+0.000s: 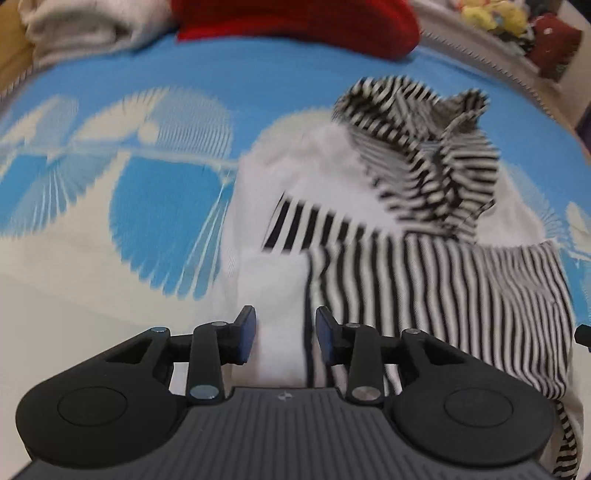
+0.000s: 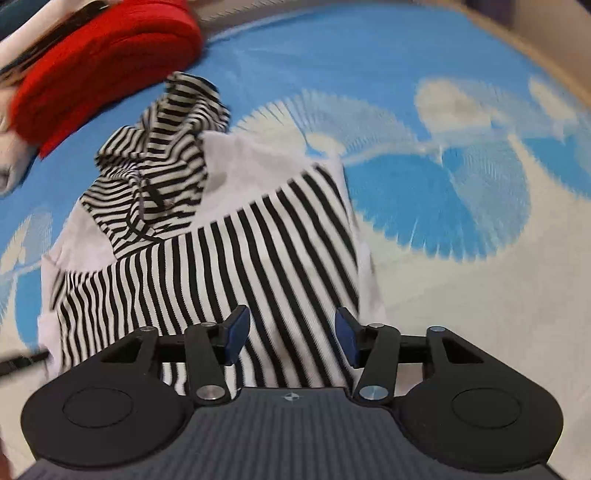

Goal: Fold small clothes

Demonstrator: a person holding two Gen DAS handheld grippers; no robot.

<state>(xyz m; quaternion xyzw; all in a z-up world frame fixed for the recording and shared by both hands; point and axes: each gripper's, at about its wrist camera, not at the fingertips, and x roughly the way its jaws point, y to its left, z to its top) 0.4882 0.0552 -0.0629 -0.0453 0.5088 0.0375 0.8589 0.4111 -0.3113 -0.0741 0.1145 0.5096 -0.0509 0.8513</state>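
Observation:
A small hooded garment (image 1: 424,266) (image 2: 229,251), white with black-and-white stripes, lies partly folded on a blue and white patterned sheet (image 1: 147,192) (image 2: 461,192). Its striped hood (image 1: 417,147) (image 2: 162,158) sits crumpled at the far end. My left gripper (image 1: 286,332) hovers over the garment's near left part, where white cloth meets the stripes; its jaws stand apart and pinch nothing. Above the near striped panel, my right gripper (image 2: 291,332) is open too, with cloth showing below the gap but not pressed by the pads.
A folded red cloth (image 1: 295,22) (image 2: 103,66) lies beyond the hood. A cream cloth (image 1: 85,33) sits at the far left in the left wrist view. Soft toys (image 1: 491,14) are past the bed's edge.

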